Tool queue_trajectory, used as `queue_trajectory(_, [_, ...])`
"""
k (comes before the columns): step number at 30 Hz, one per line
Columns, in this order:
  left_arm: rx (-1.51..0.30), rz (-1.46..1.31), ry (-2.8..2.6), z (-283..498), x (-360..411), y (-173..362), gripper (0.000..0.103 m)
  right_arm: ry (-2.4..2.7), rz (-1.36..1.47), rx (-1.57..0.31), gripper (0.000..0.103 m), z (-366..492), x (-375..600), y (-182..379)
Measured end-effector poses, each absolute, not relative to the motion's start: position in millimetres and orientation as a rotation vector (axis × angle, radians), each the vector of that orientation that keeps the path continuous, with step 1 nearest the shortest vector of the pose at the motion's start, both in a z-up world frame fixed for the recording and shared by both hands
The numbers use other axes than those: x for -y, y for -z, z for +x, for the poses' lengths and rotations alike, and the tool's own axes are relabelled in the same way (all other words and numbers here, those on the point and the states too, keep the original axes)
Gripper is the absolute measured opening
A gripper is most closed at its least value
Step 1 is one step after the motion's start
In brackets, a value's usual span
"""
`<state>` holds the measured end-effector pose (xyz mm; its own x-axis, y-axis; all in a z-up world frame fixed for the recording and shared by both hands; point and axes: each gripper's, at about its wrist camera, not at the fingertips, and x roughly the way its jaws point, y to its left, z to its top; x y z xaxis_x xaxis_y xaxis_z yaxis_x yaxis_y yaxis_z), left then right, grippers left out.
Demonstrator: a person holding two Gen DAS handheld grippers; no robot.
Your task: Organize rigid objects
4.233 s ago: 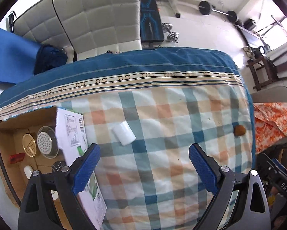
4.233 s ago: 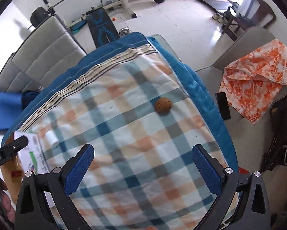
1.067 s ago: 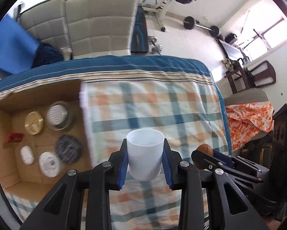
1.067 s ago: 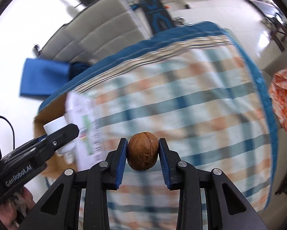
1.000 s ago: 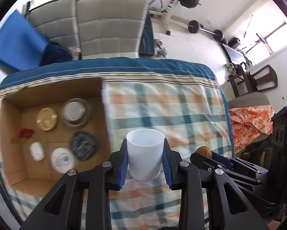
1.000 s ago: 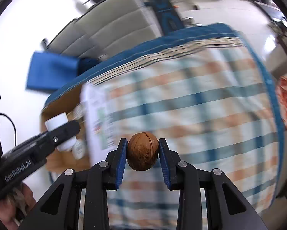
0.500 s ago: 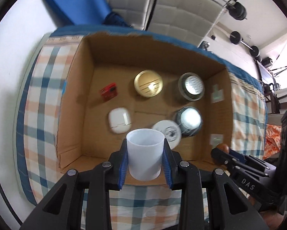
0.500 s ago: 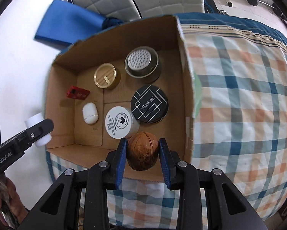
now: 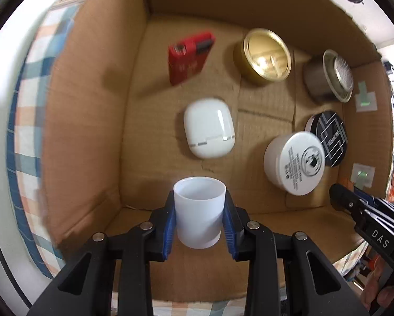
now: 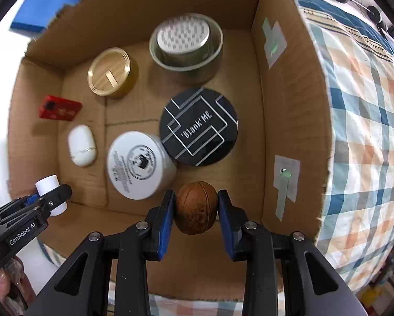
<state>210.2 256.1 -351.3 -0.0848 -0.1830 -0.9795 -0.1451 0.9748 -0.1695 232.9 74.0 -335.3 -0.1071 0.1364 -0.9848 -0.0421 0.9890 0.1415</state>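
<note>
1. Left wrist view: left gripper (image 9: 199,220) pinches a white cup (image 9: 199,214) above the cardboard box (image 9: 86,121)
2. Right wrist view: right gripper (image 10: 196,212) pinches a walnut (image 10: 196,211) over the box, beside a white jar (image 10: 137,164)

We see an open brown cardboard box (image 10: 289,110) on a checked blue-and-orange cloth (image 10: 368,131); inside it, along the far wall, a flat red rectangular case (image 10: 60,107) lies leftmost, a round gold tin (image 10: 110,72) to its right, a grey perforated-top cylinder in a clear round tub (image 10: 185,46) rightmost; nearer us, a white rounded pebble-shaped case (image 10: 81,145) lies left, a white round printed-lid jar (image 10: 137,164) beside it, touching a black round line-patterned lid (image 10: 198,126) to its right; near the front wall, the left gripper (image 9: 199,220) holds a white plastic cup (image 9: 199,212) at the left, and the right gripper (image 10: 196,212) holds a brown walnut (image 10: 196,210) at the right.
</note>
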Motion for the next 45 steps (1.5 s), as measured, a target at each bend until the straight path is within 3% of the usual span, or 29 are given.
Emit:
queue_trajectory(8, [-1.727,-0.25,0.046,201,-255,372,0.029,-0.137,0.036,-1.737,0.035,233,-80,358])
queue_trajectory(16, [-1.712,-0.183,0.003,196,-249,360,0.033,-0.125,0.016,-1.759,0.038,228,-78,361])
queue_trajectory(24, [-1.635,-0.129,-0.012,188,-241,328,0.039,-0.154,-0.02,-1.68,0.062,219,-84,326])
queue_trajectory(29, [-1.569,-0.126,-0.022,189,-236,299,0.04,-0.132,-0.095,-1.593,0.063,216,-85,295])
queue_trajectory(31, [-1.545,-0.132,-0.026,190,-233,289,0.054,-0.131,-0.098,-1.573,0.069,215,-83,283])
queue_trajectory(33, [-1.507,-0.149,-0.024,191,-235,278,0.083,-0.132,-0.09,-1.554,0.087,216,-83,273])
queue_trajectory(37, [-1.462,-0.15,-0.04,196,-236,263,0.088,-0.133,-0.077,-1.531,0.094,216,-76,264])
queue_trajectory(40, [-1.451,-0.144,-0.048,198,-236,251,0.103,-0.132,-0.062,-1.521,0.103,213,-72,263])
queue_trajectory(45, [-1.41,-0.135,-0.06,189,-235,232,0.103,-0.132,-0.045,-1.504,0.103,204,-68,251])
